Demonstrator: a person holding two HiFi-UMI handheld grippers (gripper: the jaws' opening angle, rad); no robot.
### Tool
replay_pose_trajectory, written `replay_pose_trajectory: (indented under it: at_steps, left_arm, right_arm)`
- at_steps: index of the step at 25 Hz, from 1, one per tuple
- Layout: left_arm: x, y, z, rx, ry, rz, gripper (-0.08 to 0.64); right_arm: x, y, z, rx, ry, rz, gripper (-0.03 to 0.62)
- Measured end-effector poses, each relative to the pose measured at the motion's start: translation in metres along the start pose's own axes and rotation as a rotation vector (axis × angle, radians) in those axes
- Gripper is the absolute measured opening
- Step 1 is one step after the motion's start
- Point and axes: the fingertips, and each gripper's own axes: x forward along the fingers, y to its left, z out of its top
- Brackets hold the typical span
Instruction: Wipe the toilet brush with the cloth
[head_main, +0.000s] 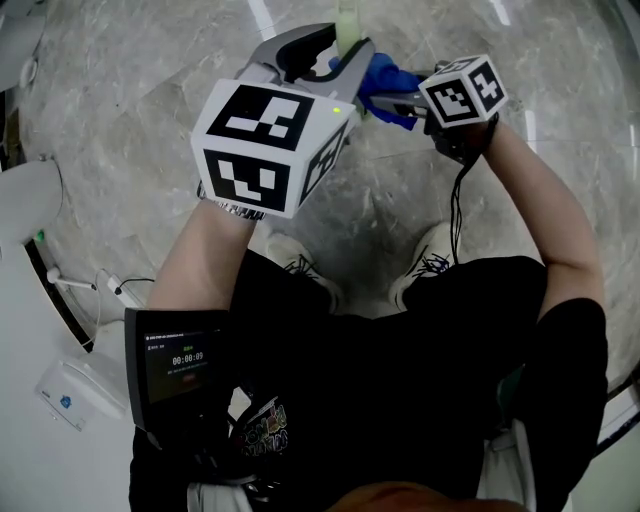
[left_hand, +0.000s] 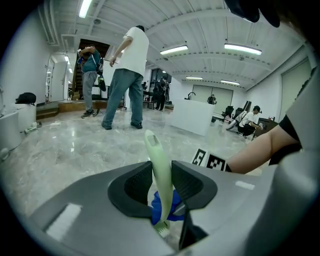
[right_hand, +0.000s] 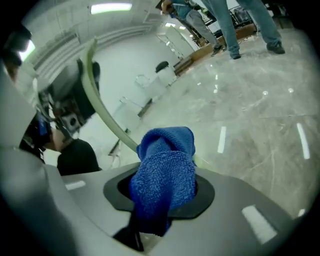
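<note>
My left gripper (left_hand: 162, 185) is shut on the pale green handle of the toilet brush (left_hand: 159, 170), which stands upright between its black pads. In the head view the handle (head_main: 347, 25) rises past the left gripper (head_main: 340, 62) at the top. My right gripper (right_hand: 165, 187) is shut on a bunched blue cloth (right_hand: 165, 185). The cloth (head_main: 390, 88) wraps against the handle just beside the left gripper, and the curved handle (right_hand: 102, 107) passes behind it. The brush's bristle end is mostly hidden below the left gripper's pads.
Grey marble floor (head_main: 130, 110) lies below. A white toilet (head_main: 30, 195) and white fittings stand at the left. My shoes (head_main: 300, 265) are under the grippers. Several people (left_hand: 127, 75) stand in the room beyond, with white counters farther back.
</note>
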Motion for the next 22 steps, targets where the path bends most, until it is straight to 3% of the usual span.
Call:
replay_pose_trajectory:
  at_steps: [2, 5, 7, 9, 11, 12, 14, 17, 20, 22]
  left_arm:
    - [0.001, 0.001, 0.001, -0.002, 0.006, 0.003, 0.138]
    - [0.005, 0.003, 0.007, -0.007, 0.007, 0.005, 0.138]
    - [0.004, 0.001, 0.005, 0.005, 0.007, 0.003, 0.138]
    - [0.001, -0.001, -0.001, 0.025, -0.003, 0.002, 0.140]
    - [-0.001, -0.001, -0.004, 0.039, -0.020, -0.004, 0.143]
    - [0.000, 0.000, -0.005, 0.038, -0.023, -0.008, 0.143]
    - [0.002, 0.002, -0.007, 0.015, -0.012, -0.015, 0.142]
    - [0.004, 0.002, -0.010, -0.033, 0.017, -0.035, 0.137]
    - [0.006, 0.000, -0.014, -0.062, 0.045, -0.061, 0.133]
    - [0.006, 0.001, -0.015, -0.075, 0.054, -0.072, 0.129]
  right_arm:
    - [-0.024, 0.028, 0.033, 0.030, -0.132, 0.170, 0.130]
    - [-0.085, 0.064, 0.102, 0.061, -0.409, 0.424, 0.130]
    - [-0.117, 0.082, 0.133, 0.015, -0.539, 0.471, 0.130]
    - [-0.134, 0.094, 0.147, -0.055, -0.616, 0.461, 0.130]
    - [-0.139, 0.091, 0.151, -0.063, -0.658, 0.447, 0.130]
    - [-0.135, 0.083, 0.148, -0.048, -0.649, 0.427, 0.130]
    - [-0.110, 0.058, 0.127, -0.030, -0.537, 0.333, 0.130]
    - [-0.071, 0.023, 0.066, -0.093, -0.229, 0.172, 0.130]
    - [-0.061, 0.036, 0.007, -0.188, 0.034, 0.226, 0.130]
    - [-0.045, 0.046, -0.011, -0.146, 0.062, 0.254, 0.130]
